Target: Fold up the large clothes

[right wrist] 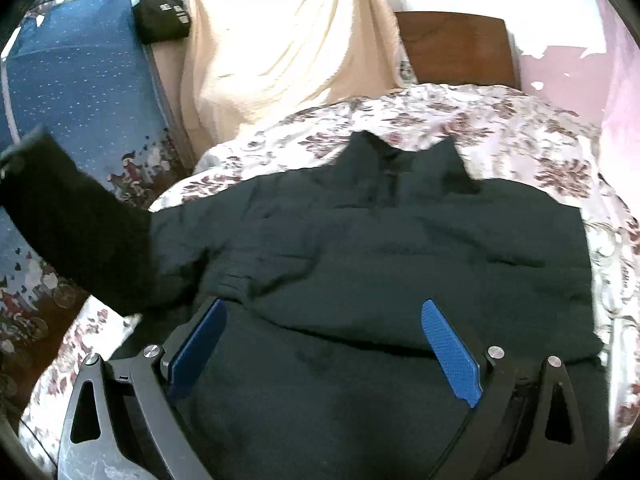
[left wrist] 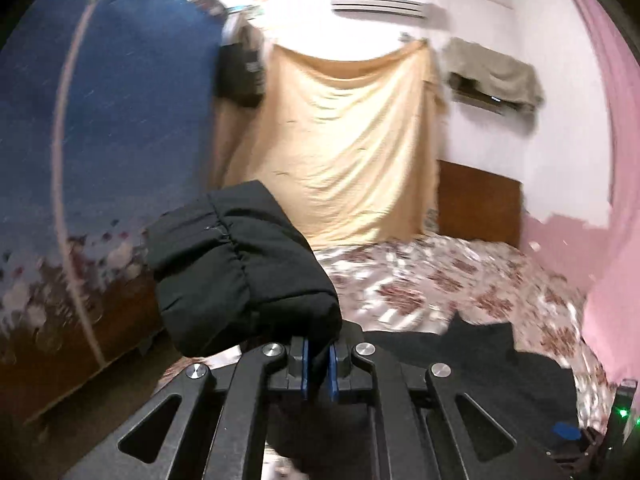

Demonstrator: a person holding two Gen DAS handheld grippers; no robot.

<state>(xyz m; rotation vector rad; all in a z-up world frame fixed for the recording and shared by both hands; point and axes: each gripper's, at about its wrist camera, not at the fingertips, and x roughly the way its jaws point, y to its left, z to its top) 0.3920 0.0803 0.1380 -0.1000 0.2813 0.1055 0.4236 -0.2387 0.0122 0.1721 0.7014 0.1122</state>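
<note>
Nearest, the right gripper (right wrist: 324, 344) hangs with fingers spread wide above the black jacket (right wrist: 400, 248), which lies across the floral bedspread (right wrist: 500, 120), collar far. The left gripper (left wrist: 319, 364) pinches its sleeve (left wrist: 240, 264) raised at left; the cuff's edge blurs.

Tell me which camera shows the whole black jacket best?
The right wrist view: the black jacket lies spread across the flowery bed cover, collar and body showing. The left wrist view shows mostly its sleeve, pinched in the left gripper.
</note>
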